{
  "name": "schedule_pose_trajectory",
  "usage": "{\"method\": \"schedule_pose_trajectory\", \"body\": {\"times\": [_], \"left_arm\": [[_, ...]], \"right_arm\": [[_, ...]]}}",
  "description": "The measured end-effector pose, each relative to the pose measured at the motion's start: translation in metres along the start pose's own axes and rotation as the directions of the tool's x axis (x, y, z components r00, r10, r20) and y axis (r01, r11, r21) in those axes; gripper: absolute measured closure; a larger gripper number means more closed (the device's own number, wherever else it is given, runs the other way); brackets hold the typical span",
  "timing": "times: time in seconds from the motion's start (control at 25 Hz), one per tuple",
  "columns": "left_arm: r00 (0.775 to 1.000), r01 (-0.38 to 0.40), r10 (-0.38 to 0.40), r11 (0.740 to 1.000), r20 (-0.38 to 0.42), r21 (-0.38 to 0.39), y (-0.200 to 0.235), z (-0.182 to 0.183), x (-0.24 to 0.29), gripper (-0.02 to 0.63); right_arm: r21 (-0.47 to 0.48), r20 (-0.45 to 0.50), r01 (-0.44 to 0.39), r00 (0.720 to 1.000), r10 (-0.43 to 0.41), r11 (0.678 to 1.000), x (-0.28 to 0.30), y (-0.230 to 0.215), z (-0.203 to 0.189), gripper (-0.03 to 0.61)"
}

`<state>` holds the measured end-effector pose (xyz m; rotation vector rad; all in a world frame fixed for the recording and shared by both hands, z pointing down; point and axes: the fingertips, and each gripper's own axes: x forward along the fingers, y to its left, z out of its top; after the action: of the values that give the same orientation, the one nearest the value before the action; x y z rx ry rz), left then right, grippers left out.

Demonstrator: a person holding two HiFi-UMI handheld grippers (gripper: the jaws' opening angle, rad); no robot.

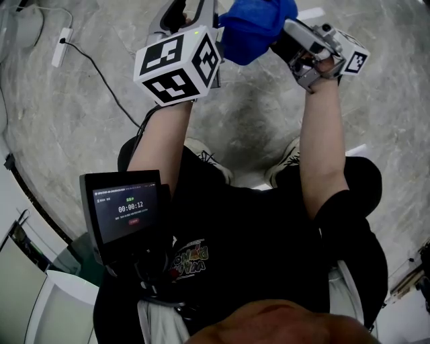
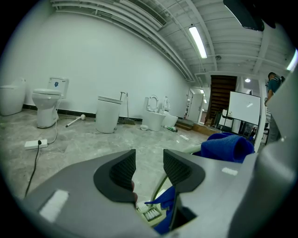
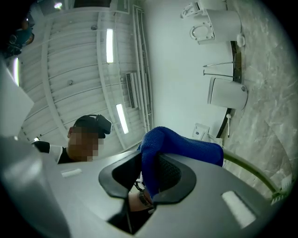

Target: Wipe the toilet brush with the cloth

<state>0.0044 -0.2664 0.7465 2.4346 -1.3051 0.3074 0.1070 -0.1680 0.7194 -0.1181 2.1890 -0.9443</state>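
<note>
My right gripper (image 3: 146, 169) is shut on a blue cloth (image 3: 179, 146) that bulges up and over its jaws. In the head view this right gripper (image 1: 285, 30) holds the cloth (image 1: 252, 27) raised, right beside my left gripper (image 1: 188, 17). The toilet brush (image 2: 150, 214) has a thin green handle and white bristles. Its head sits low between the roots of my left gripper (image 2: 149, 162), whose pad tips stand a little apart with floor showing between them. The handle (image 3: 253, 173) runs out from under the cloth. Cloth (image 2: 226, 146) also lies over the handle to the right.
Several toilets (image 2: 46, 100) and a white bin (image 2: 108, 114) stand along the far wall. A power strip with its cable (image 1: 62, 46) lies on the marble floor. A small screen (image 1: 127, 208) hangs at my chest. A whiteboard (image 2: 244, 109) and a person (image 2: 274, 83) are at the far right.
</note>
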Motion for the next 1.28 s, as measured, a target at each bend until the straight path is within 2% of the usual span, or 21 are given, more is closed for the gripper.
{"method": "schedule_pose_trajectory", "body": {"times": [0.08, 0.16, 0.28, 0.4, 0.44, 0.52, 0.68, 0.72, 0.76, 0.8, 0.88, 1.0, 1.04, 1.16, 1.24, 1.28], "left_arm": [[1.000, 0.001, -0.001, 1.000, -0.003, 0.001, 0.000, 0.000, 0.000, 0.426], [1.000, -0.002, 0.002, 1.000, -0.001, 0.000, 0.000, 0.001, 0.001, 0.426], [1.000, -0.005, 0.005, 1.000, 0.002, -0.013, 0.001, 0.002, 0.000, 0.426], [1.000, 0.003, -0.003, 0.999, -0.002, -0.033, -0.001, 0.002, 0.001, 0.426], [1.000, 0.006, -0.006, 0.999, -0.002, -0.036, -0.003, 0.002, 0.001, 0.426], [1.000, 0.009, -0.009, 0.999, -0.001, -0.035, -0.005, 0.002, 0.002, 0.426], [1.000, 0.005, -0.006, 0.999, -0.013, -0.049, -0.002, -0.001, 0.002, 0.426], [1.000, 0.005, -0.006, 0.998, -0.018, -0.056, -0.001, -0.002, 0.002, 0.426], [1.000, 0.006, -0.008, 0.998, -0.023, -0.060, -0.001, -0.003, 0.001, 0.426], [1.000, 0.008, -0.010, 0.998, -0.026, -0.061, -0.002, -0.005, 0.000, 0.426], [0.999, 0.011, -0.013, 0.998, -0.031, -0.057, -0.003, -0.008, -0.004, 0.426], [0.998, 0.024, -0.027, 0.998, -0.050, -0.054, -0.008, -0.018, -0.008, 0.428], [0.998, 0.031, -0.034, 0.998, -0.058, -0.053, -0.011, -0.021, -0.010, 0.428], [0.996, 0.046, -0.050, 0.998, -0.074, -0.053, -0.018, -0.028, -0.012, 0.428], [0.995, 0.053, -0.057, 0.997, -0.078, -0.057, -0.021, -0.029, -0.011, 0.426], [0.995, 0.055, -0.059, 0.997, -0.076, -0.059, -0.021, -0.028, -0.009, 0.426]], "right_arm": [[-0.002, 0.002, -0.002, 1.000, 0.002, 1.000, -0.003, 0.002, 0.001, 0.488], [0.006, -0.015, 0.039, 0.999, -0.039, 0.999, -0.014, -0.005, -0.002, 0.488], [0.030, -0.036, 0.196, 0.980, -0.194, 0.980, -0.056, -0.027, -0.005, 0.488], [0.074, 0.019, 0.366, 0.929, -0.368, 0.928, -0.110, -0.052, -0.002, 0.488], [0.095, 0.050, 0.421, 0.903, -0.426, 0.902, -0.128, -0.062, 0.000, 0.488], [0.131, 0.098, 0.538, 0.829, -0.551, 0.833, -0.157, -0.087, -0.001, 0.488], [0.065, 0.036, 0.762, 0.643, -0.765, 0.644, -0.169, -0.149, -0.014, 0.488], [0.072, 0.018, 0.791, 0.608, -0.794, 0.607, -0.165, -0.163, -0.016, 0.488], [0.100, 0.004, 0.807, 0.584, -0.812, 0.582, -0.161, -0.175, -0.018, 0.488], [0.128, -0.012, 0.813, 0.574, -0.819, 0.568, -0.157, -0.186, -0.019, 0.489], [0.140, -0.074, 0.817, 0.573, -0.817, 0.560, -0.153, -0.205, -0.022, 0.488], [0.105, -0.210, 0.840, 0.542, -0.814, 0.532, -0.155, -0.220, -0.034, 0.489], [0.094, -0.248, 0.842, 0.537, -0.807, 0.531, -0.155, -0.221, -0.037, 0.489], [0.055, -0.316, 0.834, 0.536, -0.783, 0.549, -0.144, -0.221, -0.040, 0.489], [-0.019, -0.376, 0.808, 0.540, -0.753, 0.589, -0.128, -0.217, -0.042, 0.489], [-0.074, -0.418, 0.788, 0.532, -0.736, 0.612, -0.120, -0.212, -0.043, 0.489]]}}
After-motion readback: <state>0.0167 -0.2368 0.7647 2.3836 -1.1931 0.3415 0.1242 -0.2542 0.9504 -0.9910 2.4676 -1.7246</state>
